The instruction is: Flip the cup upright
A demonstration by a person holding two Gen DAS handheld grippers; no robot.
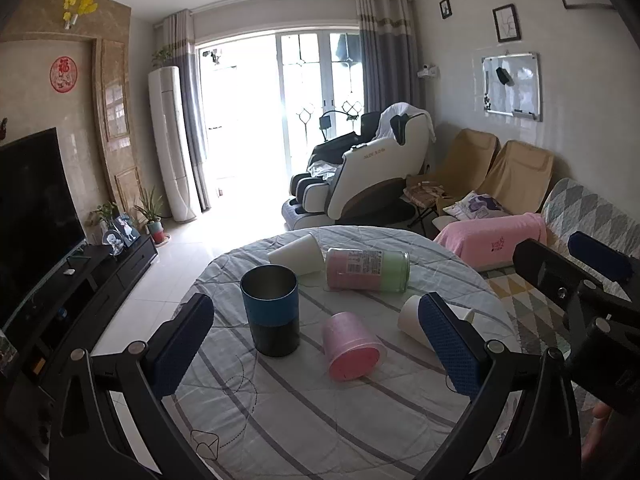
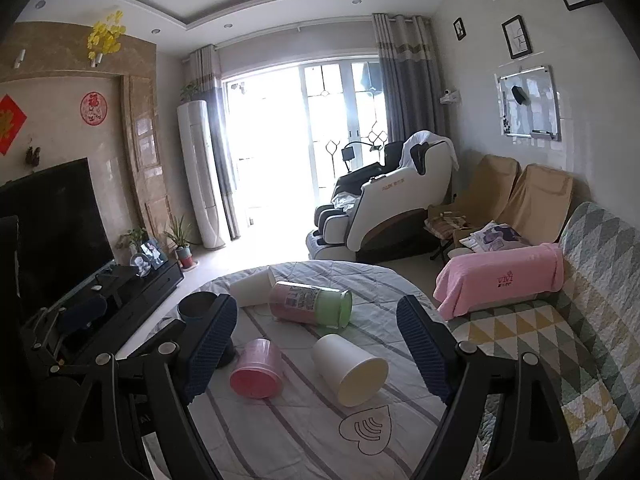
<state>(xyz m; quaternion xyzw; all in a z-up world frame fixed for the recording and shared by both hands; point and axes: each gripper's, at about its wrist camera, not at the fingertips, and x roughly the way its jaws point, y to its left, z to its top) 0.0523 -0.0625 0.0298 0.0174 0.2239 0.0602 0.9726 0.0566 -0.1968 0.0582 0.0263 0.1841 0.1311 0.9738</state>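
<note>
A blue and black cup (image 1: 273, 313) stands upright on the round table (image 1: 320, 420), mouth up. A pink cup (image 1: 351, 346) lies on its side beside it; it also shows in the right wrist view (image 2: 258, 370). A white paper cup (image 2: 349, 368) lies on its side near the right. Another white cup (image 1: 297, 255) and a pink and green tumbler (image 1: 367, 270) lie on their sides further back. My left gripper (image 1: 316, 344) is open and empty, above the table's near part. My right gripper (image 2: 318, 354) is open and empty, above the pink and white cups.
The table wears a grey striped quilted cloth. A sofa with a patterned cover (image 2: 568, 320) and a pink towel (image 2: 500, 280) stands at the right. A TV (image 1: 32, 204) on a low black cabinet stands at the left. A massage chair (image 1: 368, 168) stands behind.
</note>
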